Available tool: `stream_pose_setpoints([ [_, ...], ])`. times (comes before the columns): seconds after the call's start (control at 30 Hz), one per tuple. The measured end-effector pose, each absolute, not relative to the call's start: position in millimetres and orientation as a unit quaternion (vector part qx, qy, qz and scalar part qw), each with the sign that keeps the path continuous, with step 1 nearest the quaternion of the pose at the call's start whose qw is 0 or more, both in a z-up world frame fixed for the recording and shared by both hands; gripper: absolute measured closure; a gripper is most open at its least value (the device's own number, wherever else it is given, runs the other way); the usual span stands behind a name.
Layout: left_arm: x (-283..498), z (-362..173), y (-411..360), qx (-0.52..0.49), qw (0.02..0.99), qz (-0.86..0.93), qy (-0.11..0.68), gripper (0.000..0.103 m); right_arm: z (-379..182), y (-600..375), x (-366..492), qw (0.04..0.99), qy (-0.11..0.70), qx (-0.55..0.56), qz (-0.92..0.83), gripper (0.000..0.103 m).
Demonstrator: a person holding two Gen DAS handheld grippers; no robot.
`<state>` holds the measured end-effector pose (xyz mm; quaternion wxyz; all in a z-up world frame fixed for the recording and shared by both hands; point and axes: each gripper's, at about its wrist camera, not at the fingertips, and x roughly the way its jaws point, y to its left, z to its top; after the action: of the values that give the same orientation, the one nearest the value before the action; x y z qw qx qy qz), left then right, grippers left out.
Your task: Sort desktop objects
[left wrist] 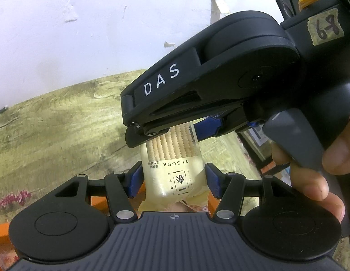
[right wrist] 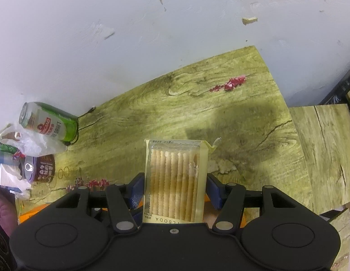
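Cracker packet (left wrist: 175, 158): long axis runs straight out along both grippers.
Left gripper (left wrist: 172, 178): fingers clamp the printed end.
Right gripper (right wrist: 175, 189): fingers clamp the cracker end, above the worktop (right wrist: 220, 117).

Two close wrist views — shared cracker pack (left wrist: 175, 164)

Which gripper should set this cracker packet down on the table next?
Right, probably. Both the right gripper and left gripper seem to clamp the cracker packet, but the right one faces bare tabletop, while the left one's way ahead is blocked by the right gripper's body.
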<state>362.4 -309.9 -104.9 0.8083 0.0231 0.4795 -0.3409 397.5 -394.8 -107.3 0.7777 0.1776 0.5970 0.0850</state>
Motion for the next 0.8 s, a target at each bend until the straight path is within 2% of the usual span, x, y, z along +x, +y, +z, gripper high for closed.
stream_pose_setpoints([
  [0.8,334,-126,-295,0.018,0.795,-0.35,0.495,0.046,-116,-388,359,0.768,0.615,0.164,0.076,0.048],
])
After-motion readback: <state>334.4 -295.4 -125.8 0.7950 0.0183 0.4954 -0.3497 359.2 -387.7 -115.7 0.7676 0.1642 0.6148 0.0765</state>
